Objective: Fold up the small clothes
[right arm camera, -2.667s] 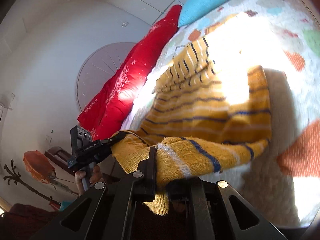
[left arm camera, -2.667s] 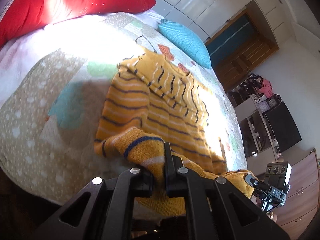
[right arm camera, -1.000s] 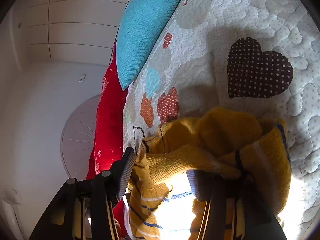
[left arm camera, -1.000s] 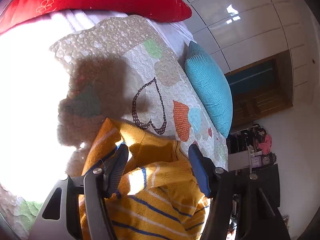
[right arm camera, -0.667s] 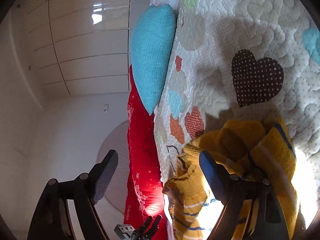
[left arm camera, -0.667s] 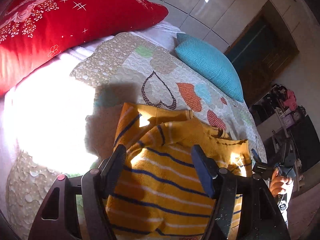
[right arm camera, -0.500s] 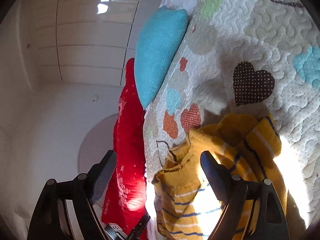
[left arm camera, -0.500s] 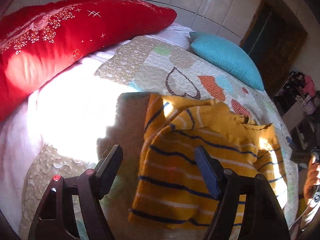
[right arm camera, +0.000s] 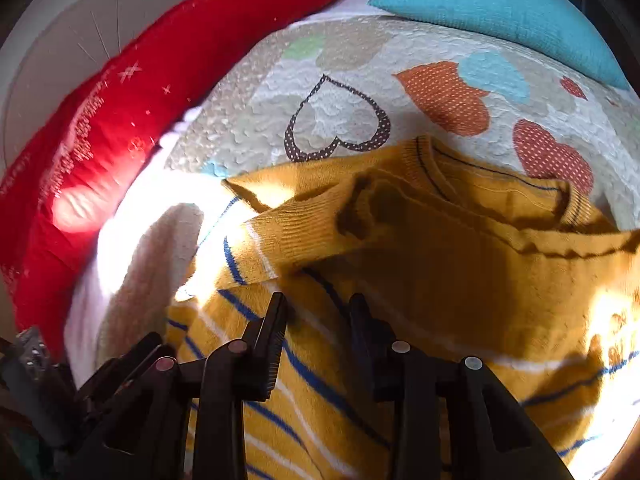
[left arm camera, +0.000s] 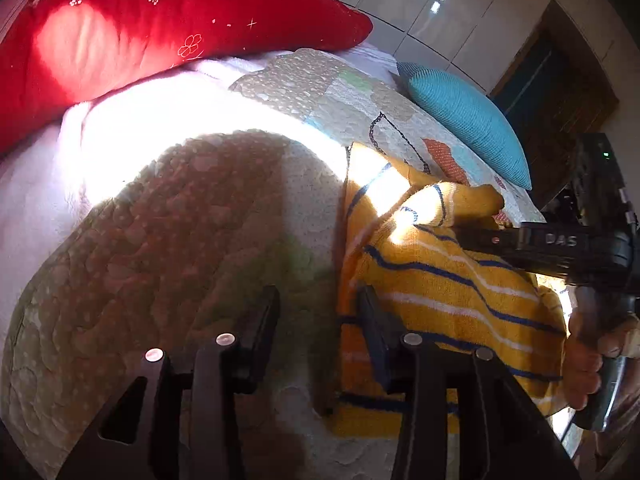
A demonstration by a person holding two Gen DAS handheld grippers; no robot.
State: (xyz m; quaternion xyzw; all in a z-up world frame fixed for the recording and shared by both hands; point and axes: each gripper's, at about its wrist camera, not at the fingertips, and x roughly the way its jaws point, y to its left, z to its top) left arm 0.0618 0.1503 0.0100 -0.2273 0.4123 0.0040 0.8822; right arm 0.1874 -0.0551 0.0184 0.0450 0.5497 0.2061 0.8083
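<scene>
The mustard-yellow knit sweater with blue and white stripes point(right arm camera: 460, 280) is lying folded on the bed, on top of the quilted bedspread with patchwork hearts point(right arm camera: 360, 64). One sleeve is flopped across the chest, and its ribbed neckline sits up near the orange and red heart patches.

The right tongs point(right arm camera: 318, 308) hang right over the striped part, jaws only narrowly apart after just closing in, and there's no cloth caught between them. The left tongs point(left arm camera: 318, 312) are at the sweater's left edge, also narrowed down after just closing in. One jaw is over the bare quilt, the other over the knit hem, and nothing is pinched there either. In the left wrist view the right tongs point(left arm camera: 480, 238) reach across the sweater, with a person's hand point(left arm camera: 592, 356) gripping the handle at the right edge.

Further out there's a long red embroidered pillow point(left arm camera: 140, 28) and a teal textured cushion point(right arm camera: 500, 8) along the head of the bed, plus a strong sun patch blowing out part of the quilt.
</scene>
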